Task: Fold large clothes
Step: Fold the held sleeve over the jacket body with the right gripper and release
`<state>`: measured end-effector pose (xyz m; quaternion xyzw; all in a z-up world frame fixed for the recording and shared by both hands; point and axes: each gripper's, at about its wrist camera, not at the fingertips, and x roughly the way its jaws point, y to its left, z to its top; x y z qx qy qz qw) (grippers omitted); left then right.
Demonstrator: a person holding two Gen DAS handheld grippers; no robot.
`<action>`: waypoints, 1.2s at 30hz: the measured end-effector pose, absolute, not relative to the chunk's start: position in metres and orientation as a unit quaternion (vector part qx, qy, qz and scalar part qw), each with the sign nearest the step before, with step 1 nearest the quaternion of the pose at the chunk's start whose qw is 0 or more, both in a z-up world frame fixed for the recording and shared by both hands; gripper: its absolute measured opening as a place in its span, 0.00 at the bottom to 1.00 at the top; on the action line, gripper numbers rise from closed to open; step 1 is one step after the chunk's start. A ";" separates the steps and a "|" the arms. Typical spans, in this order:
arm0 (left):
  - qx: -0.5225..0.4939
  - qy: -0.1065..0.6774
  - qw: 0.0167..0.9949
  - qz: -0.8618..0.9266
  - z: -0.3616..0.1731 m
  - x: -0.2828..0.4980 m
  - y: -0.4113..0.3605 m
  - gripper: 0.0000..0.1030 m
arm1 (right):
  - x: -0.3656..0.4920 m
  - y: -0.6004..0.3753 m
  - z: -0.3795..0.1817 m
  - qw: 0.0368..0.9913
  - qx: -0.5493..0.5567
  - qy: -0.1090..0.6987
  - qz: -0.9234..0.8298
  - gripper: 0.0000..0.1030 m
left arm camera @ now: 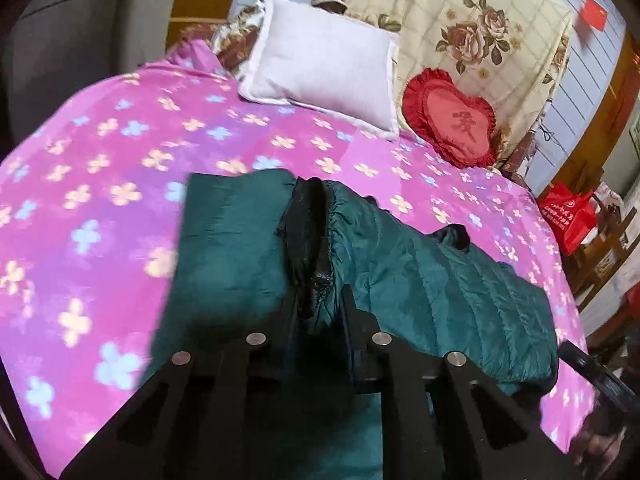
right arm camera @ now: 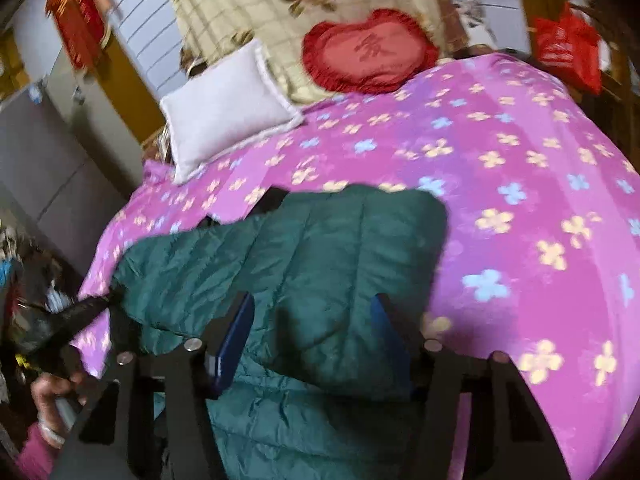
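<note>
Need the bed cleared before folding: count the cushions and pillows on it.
2: a white pillow near the headboard, and a red heart-shaped cushion beside it, leaning on the floral quilt. More may be hidden.

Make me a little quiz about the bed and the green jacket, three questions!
1. True or false: the left gripper has jacket cloth pinched between its fingers.
2. Which cushion on the bed is heart-shaped? A) white pillow B) red cushion C) neither
3. Fill in: the green jacket lies on a pink bedcover printed with ____.

Key:
1. True. Dark lining and green fabric sit between its narrowed fingers.
2. B.
3. Flowers, yellow and blue ones.

Bonus fact: the right gripper stands open over the jacket.
</note>
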<state>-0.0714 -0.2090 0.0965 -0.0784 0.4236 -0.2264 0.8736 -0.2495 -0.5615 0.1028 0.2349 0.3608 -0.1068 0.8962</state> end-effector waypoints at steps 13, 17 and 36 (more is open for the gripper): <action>-0.114 0.382 0.893 -0.210 0.105 -0.066 -0.164 0.38 | -0.192 -0.515 0.088 0.897 0.194 0.386 -0.092 0.63; -0.092 0.361 0.902 -0.218 0.115 -0.067 -0.180 0.43 | -0.200 -0.520 0.110 0.906 0.182 0.368 -0.103 0.65; 0.039 0.414 0.893 -0.173 0.055 -0.046 -0.222 0.44 | -0.130 -0.465 0.074 0.897 0.106 0.410 -0.124 0.72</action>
